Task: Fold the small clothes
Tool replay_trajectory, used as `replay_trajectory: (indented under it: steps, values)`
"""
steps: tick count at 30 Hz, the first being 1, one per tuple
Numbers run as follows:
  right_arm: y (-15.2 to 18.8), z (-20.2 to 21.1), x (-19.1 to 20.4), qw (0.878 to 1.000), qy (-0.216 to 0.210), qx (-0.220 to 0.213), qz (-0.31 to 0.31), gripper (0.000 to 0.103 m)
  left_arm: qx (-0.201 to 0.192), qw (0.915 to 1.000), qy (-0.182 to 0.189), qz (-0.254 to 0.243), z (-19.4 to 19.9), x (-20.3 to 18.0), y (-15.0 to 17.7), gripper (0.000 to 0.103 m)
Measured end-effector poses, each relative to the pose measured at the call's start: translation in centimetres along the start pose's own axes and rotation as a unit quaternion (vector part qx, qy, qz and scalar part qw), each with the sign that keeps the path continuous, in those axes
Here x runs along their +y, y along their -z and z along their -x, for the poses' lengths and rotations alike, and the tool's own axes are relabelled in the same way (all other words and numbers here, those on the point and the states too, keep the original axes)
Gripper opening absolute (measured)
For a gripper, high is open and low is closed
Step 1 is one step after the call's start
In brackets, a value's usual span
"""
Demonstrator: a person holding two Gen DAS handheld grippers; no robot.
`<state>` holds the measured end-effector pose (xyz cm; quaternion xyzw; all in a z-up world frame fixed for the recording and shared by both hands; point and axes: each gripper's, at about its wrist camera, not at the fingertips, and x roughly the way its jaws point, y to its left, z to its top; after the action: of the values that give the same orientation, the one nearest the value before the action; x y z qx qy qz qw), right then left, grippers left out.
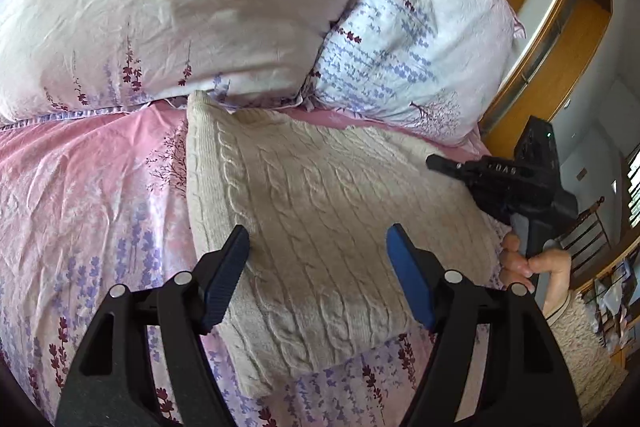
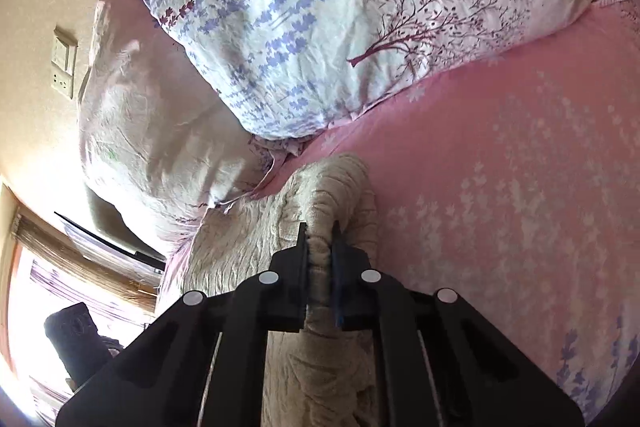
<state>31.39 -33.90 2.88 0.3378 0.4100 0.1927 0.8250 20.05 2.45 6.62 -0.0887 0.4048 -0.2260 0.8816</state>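
My left tool (image 1: 318, 259) hovers just above the cream cable-knit sweater (image 1: 320, 211), its two blue-padded fingers (image 1: 226, 275) spread wide with nothing between them, pointing forward over the near half of the garment. The sweater lies folded into a rough rectangle on the pink floral bedsheet (image 1: 88, 195), one long edge running away from me toward the pillows. At its right edge I see my right tool (image 1: 516, 183) from the side, my right hand (image 1: 532, 267) wrapped round its grip with the fingers curled and the wrist low beside the bed. In the right wrist view that tool (image 2: 320, 247) is clamped tight on a bunched ridge of the sweater (image 2: 332, 195), the knit squeezed between the two fingers and lifted off the sheet (image 2: 500, 187), with more of the garment lying loose below and to the left. Beyond the sweater, two lavender-print pillows (image 1: 180, 7) rest against each other at the head of the bed, the far edge of the sweater touching them. Further right stands a wooden headboard frame (image 1: 560, 39).
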Motion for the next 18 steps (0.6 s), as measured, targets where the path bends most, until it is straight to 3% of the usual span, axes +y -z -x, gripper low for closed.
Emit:
replay_trajectory:
  steps: [4,6,8,10,14,18]
  values:
    - [0.2,-2.0,-1.8,0.998,0.062,0.017,-0.011,0.009,0.003,0.9999,-0.006,-0.009,-0.9,-0.4,0.3,0.071]
    - [0.2,-2.5,-2.2,0.998,0.062,0.023,-0.017,0.010,0.004,0.9996,-0.020,-0.020,-1.2,-0.7,0.4,0.071]
    - [0.1,-1.8,-1.6,0.998,0.063,0.023,-0.006,0.015,0.001,0.9991,-0.030,-0.030,-0.9,-1.2,0.6,0.071]
    - [0.3,-0.2,-0.8,0.998,0.065,0.013,0.013,0.026,-0.003,0.9991,-0.023,-0.035,0.0,-1.5,0.9,0.071]
    - [2.3,4.5,1.5,0.998,-0.009,-0.012,0.065,0.034,-0.014,0.9992,-0.003,-0.038,2.1,-1.6,1.9,0.072]
    - [5.5,5.6,3.8,0.990,-0.082,0.028,0.114,0.052,-0.009,0.9990,0.008,-0.043,2.5,-1.8,2.9,0.072]
